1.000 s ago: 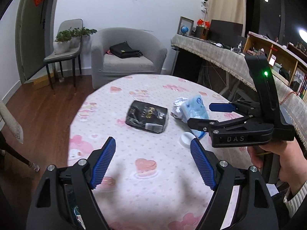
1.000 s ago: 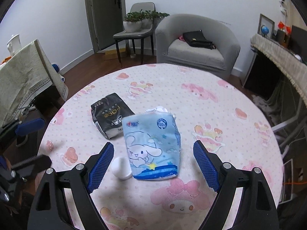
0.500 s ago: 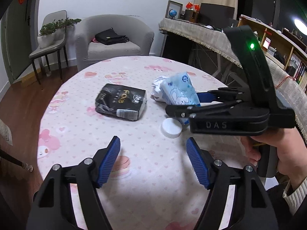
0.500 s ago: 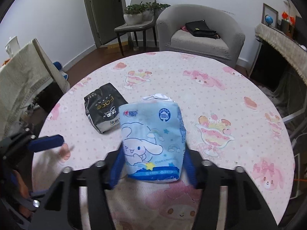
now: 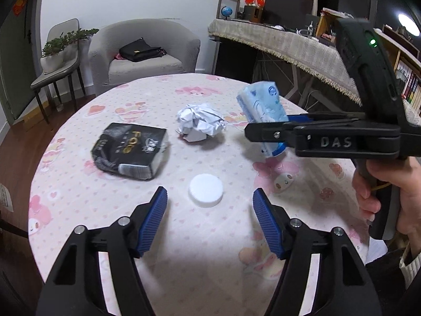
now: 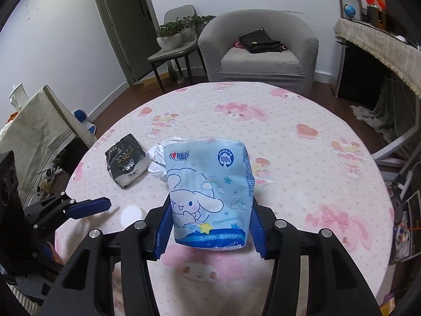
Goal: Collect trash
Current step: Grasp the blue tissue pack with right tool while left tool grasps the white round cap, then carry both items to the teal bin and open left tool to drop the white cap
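The right gripper (image 6: 209,233) pinches a blue tissue pack (image 6: 209,192) from both sides and holds it up off the surface (image 6: 302,173). The left gripper (image 5: 210,218) is spread apart with nothing inside, and its jaws have just been closing a bit. A white cap (image 5: 205,190) lies just in front of it, between its fingers. Farther ahead sit a crumpled paper ball (image 5: 201,125) and a black packet (image 5: 131,154).
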`<action>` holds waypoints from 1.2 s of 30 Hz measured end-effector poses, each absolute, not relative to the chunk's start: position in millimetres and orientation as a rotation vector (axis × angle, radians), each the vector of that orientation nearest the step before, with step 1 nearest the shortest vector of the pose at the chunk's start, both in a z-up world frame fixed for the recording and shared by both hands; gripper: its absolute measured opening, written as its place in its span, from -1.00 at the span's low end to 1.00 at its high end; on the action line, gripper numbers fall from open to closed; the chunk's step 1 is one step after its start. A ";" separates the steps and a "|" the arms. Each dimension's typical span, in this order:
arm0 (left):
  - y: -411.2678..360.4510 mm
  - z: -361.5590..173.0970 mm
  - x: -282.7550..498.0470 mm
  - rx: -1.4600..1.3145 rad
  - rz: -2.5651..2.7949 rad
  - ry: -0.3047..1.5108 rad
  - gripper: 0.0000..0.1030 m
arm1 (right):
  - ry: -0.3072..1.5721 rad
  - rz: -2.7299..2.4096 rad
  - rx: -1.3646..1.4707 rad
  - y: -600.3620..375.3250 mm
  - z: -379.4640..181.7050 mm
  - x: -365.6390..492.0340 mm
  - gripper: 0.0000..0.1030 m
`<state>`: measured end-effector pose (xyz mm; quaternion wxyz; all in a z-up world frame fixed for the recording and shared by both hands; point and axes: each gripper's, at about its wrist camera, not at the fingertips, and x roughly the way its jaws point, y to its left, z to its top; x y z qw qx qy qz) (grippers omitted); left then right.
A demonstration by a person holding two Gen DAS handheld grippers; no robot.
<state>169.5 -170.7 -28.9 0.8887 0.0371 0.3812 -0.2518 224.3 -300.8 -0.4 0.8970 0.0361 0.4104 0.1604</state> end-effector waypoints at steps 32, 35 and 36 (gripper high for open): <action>-139.0 -26.3 178.5 0.020 -0.470 0.850 -0.38 | 0.800 0.442 0.075 -260.9 22.8 216.8 0.01; -124.0 -22.6 175.0 0.004 -0.445 0.839 -0.38 | 0.796 0.462 0.061 -243.3 24.8 217.7 0.01; -118.4 -21.0 173.6 -0.001 -0.438 0.838 -0.38 | 0.796 0.467 0.057 -238.0 24.7 218.6 0.01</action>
